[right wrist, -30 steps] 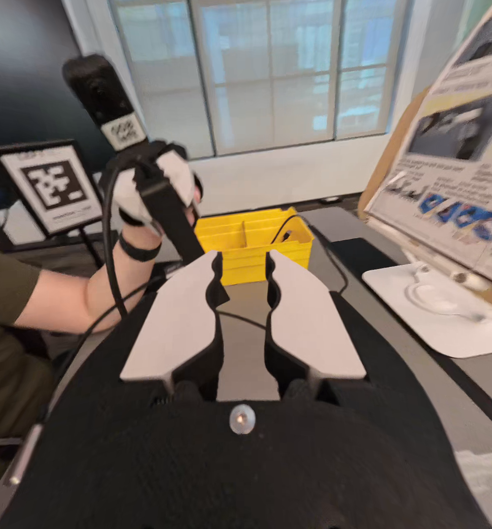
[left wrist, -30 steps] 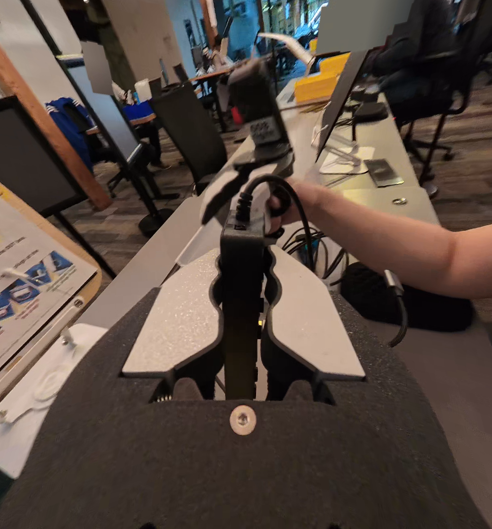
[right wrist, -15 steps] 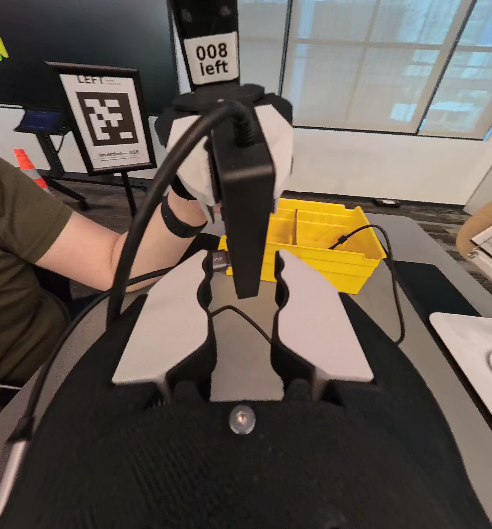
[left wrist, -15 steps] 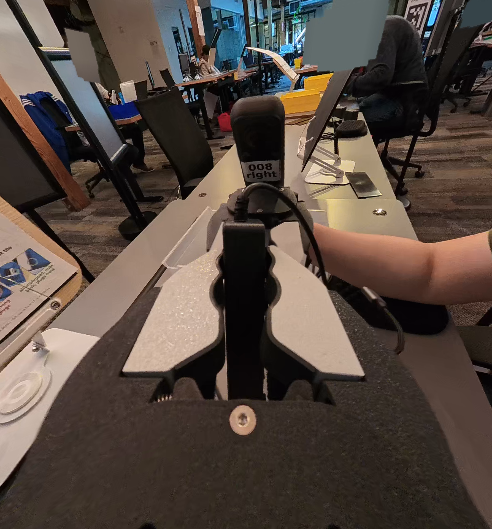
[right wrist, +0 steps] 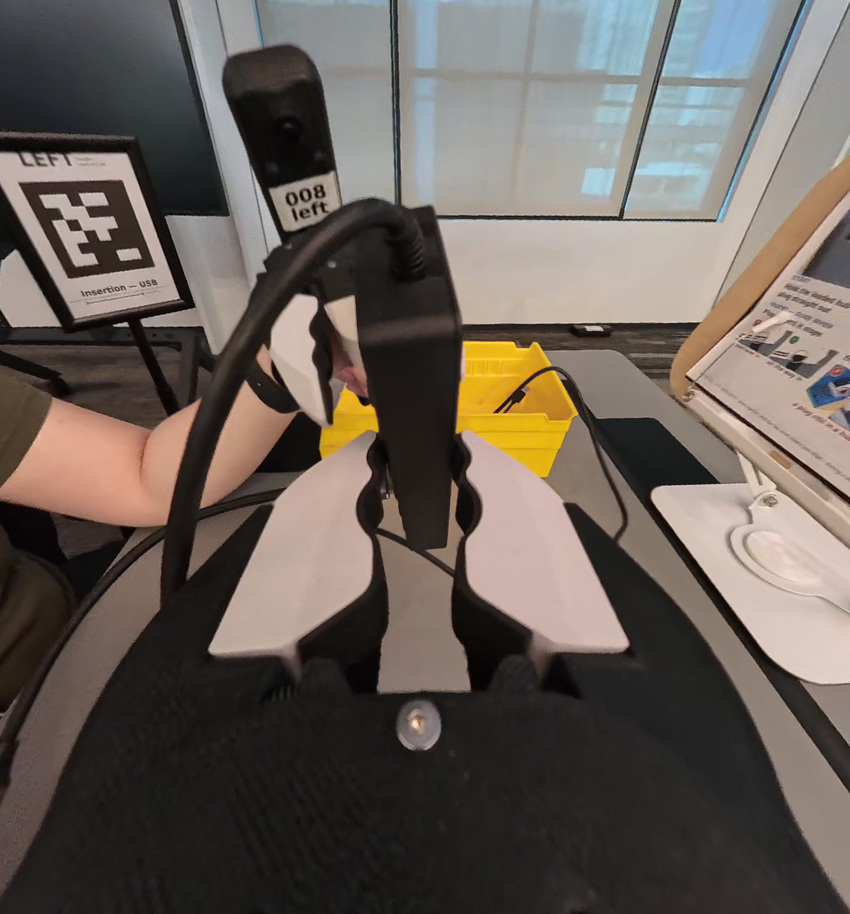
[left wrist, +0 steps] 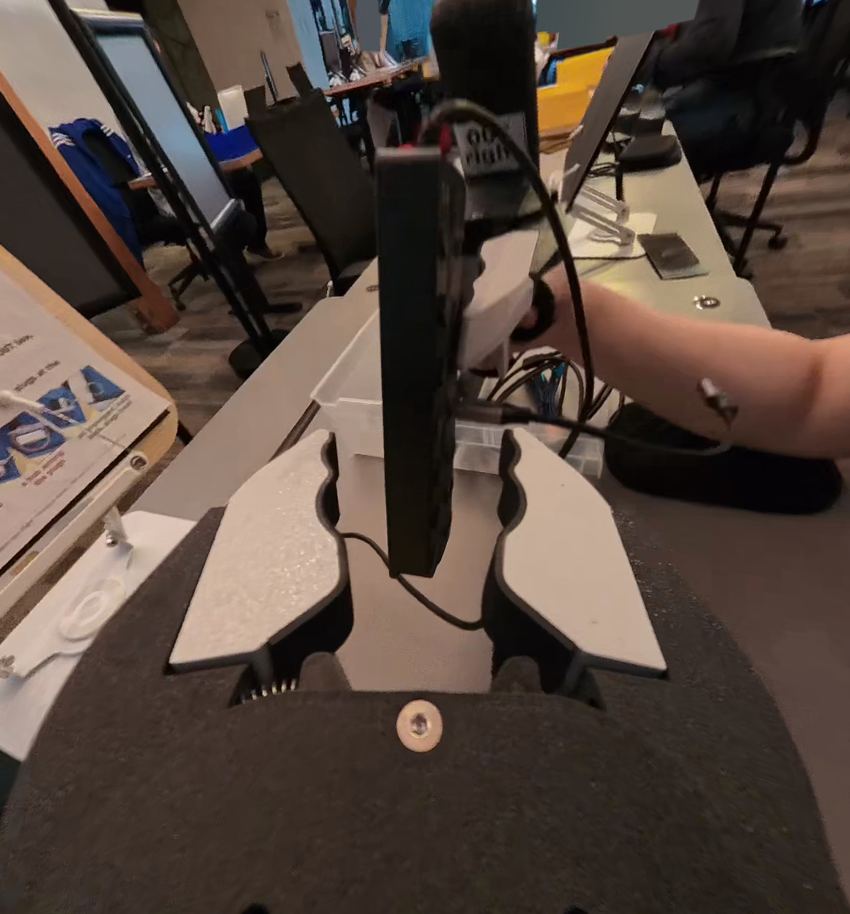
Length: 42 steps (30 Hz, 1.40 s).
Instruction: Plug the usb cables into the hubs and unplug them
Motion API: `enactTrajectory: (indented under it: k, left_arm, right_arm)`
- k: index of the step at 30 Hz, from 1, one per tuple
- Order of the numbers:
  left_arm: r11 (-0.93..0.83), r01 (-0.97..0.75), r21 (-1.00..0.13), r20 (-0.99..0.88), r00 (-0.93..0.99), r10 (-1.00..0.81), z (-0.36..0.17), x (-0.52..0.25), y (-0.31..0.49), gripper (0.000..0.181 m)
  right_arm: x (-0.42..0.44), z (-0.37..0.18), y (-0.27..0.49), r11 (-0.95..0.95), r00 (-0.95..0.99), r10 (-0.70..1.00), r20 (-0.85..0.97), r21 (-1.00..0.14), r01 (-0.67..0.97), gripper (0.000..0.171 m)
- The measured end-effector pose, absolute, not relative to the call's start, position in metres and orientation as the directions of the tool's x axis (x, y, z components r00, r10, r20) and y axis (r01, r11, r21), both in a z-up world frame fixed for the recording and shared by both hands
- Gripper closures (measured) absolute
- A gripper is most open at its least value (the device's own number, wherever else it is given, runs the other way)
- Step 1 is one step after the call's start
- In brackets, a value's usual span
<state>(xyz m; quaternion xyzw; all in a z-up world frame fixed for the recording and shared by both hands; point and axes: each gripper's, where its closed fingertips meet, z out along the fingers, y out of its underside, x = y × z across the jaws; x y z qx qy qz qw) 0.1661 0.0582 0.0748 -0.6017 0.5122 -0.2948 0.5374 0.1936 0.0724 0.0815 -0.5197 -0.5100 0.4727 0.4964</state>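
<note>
A black USB hub (right wrist: 408, 395) stands upright between both grippers, with a thick black cable (right wrist: 205, 425) arching from its top end. My right gripper (right wrist: 418, 460) is shut on the hub's lower end, and both pads press its sides. In the left wrist view the hub (left wrist: 418, 346) stands between the fingers of my left gripper (left wrist: 418, 437), which is open wide, with a gap on each side. A grey USB plug (left wrist: 482, 411) sits in the hub's side. The left gripper's white fingers (right wrist: 299, 366) show behind the hub in the right wrist view.
A yellow bin (right wrist: 512, 435) holding a thin black cable (right wrist: 536, 390) stands behind the hub. A clear bin (left wrist: 354, 395) with several cables is on the grey table. An instruction board on a white stand (right wrist: 759, 569) is at the side. A black pad (left wrist: 710, 475) lies under the person's forearm. The grippers' ends are close to 4 cm from one another.
The hub passed from my left gripper to my right. The left jaws opened off it and the right jaws closed on its lower end. The right gripper came in closer.
</note>
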Motion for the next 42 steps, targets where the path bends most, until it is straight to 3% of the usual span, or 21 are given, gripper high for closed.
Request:
enactTrajectory:
  k: [3,9,26,29,33,37,40,42]
  left_arm:
    - [0.145,-0.293,-0.945,-0.208,0.195,-0.959,0.065,0.182,0.049,0.129]
    - [0.175,-0.449,-0.876,-0.305,0.236,-0.923,0.033,0.195,0.070,0.129]
    - [0.125,-0.377,-0.918,-0.187,0.133,-0.973,0.014,0.226,0.063,0.153]
    - [0.115,-0.345,-0.932,-0.170,0.135,-0.976,0.015,0.227,0.065,0.155]
    - [0.090,-0.320,-0.943,-0.158,0.193,-0.968,0.019,0.223,0.075,0.155]
    - [0.053,-0.252,-0.966,-0.119,0.254,-0.960,0.030,0.213,0.086,0.155]
    - [0.038,-0.188,-0.981,-0.097,0.314,-0.944,0.042,0.203,0.095,0.155]
    - [0.041,-0.148,-0.988,-0.095,0.376,-0.922,0.049,0.194,0.104,0.155]
  right_arm:
    - [0.206,0.086,0.073,0.027,0.052,0.998,0.031,-0.997,0.068,0.144]
    - [0.212,0.090,0.067,0.039,0.023,0.999,0.040,-0.998,0.057,0.144]
    - [0.206,0.090,0.057,0.047,-0.035,0.998,0.045,-0.997,0.056,0.143]
    - [0.210,0.104,0.064,0.065,0.042,0.997,0.064,-0.998,-0.014,0.125]
    - [0.234,0.109,0.086,0.049,0.182,0.982,0.047,-0.999,-0.005,0.117]
    - [0.291,0.103,0.131,-0.046,0.471,0.882,-0.018,-0.998,0.049,0.118]
    - [0.356,0.113,0.158,-0.163,0.678,0.711,-0.188,-0.981,-0.101,0.130]
    - [0.381,0.156,0.141,-0.060,0.679,0.690,-0.250,-0.955,-0.290,0.135]
